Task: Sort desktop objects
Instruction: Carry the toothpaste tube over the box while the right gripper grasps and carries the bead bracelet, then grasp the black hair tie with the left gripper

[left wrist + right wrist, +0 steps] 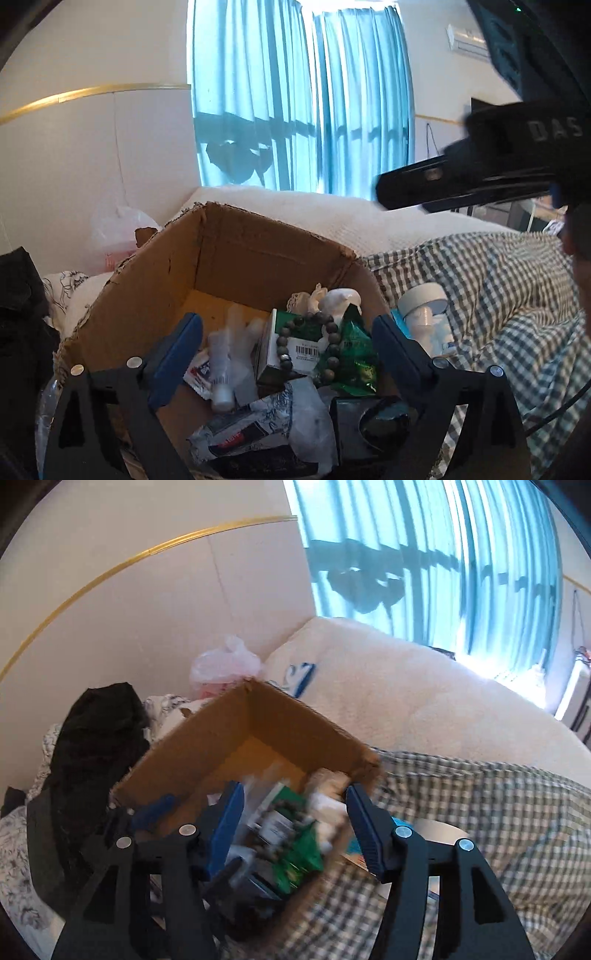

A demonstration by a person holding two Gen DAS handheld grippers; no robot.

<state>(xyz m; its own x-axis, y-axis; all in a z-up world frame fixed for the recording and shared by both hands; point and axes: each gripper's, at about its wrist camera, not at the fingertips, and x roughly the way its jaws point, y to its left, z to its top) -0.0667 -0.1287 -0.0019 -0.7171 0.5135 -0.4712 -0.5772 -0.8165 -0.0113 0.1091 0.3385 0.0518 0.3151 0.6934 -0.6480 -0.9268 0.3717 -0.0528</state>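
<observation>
Two released fingers [389,341] over cardboard box [236,254]; bead bracelet [308,341] sharp only leftward.

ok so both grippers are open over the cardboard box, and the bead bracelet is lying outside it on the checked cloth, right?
Not quite. The bead bracelet lies inside the cardboard box, on top of the green-and-white carton, not out on the checked cloth. The left wrist view shows it clearly. The rest holds: left gripper and right gripper are both open over the box, holding nothing.
</observation>
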